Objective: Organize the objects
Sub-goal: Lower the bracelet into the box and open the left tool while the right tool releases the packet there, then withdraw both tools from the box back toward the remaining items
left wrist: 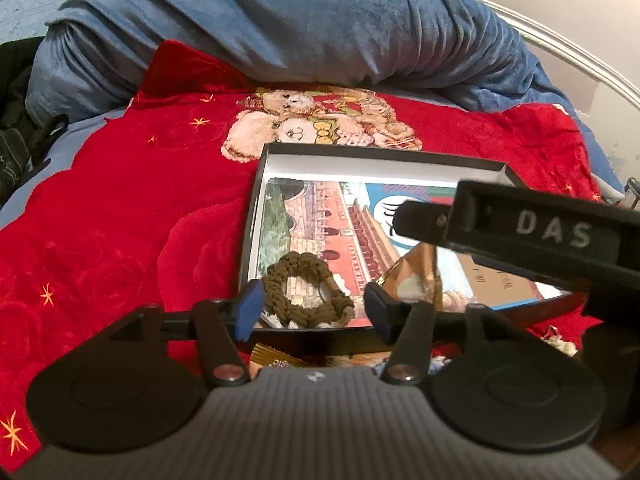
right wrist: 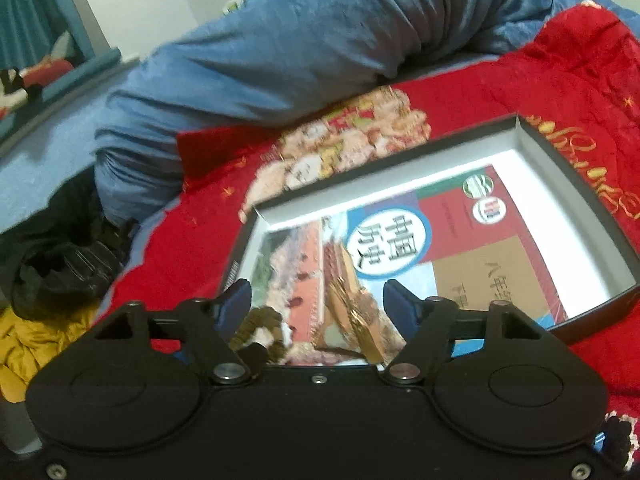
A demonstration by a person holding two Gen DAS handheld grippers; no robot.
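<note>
Your left tongs [left wrist: 310, 312] stand open just above the near rim of the shallow black cardboard box with white inside [left wrist: 256, 184], and your right tongs [right wrist: 318, 308] are open too, holding nothing, over the same box. Between the left fingers you see the olive-brown braided cord bracelet [left wrist: 306, 294] lying on the colourful history textbook [left wrist: 320, 220] in the box, beside a shiny gold-coloured object [left wrist: 416, 276]. So these things seem already put away; a gold packet [left wrist: 276, 360] at the near edge, outside the box, perhaps remains. The book title reads "中国历史"; the right tool shows "DAS". Beyond are the red plush blanket [left wrist: 120, 208] and the blue quilt [left wrist: 280, 20]
</note>
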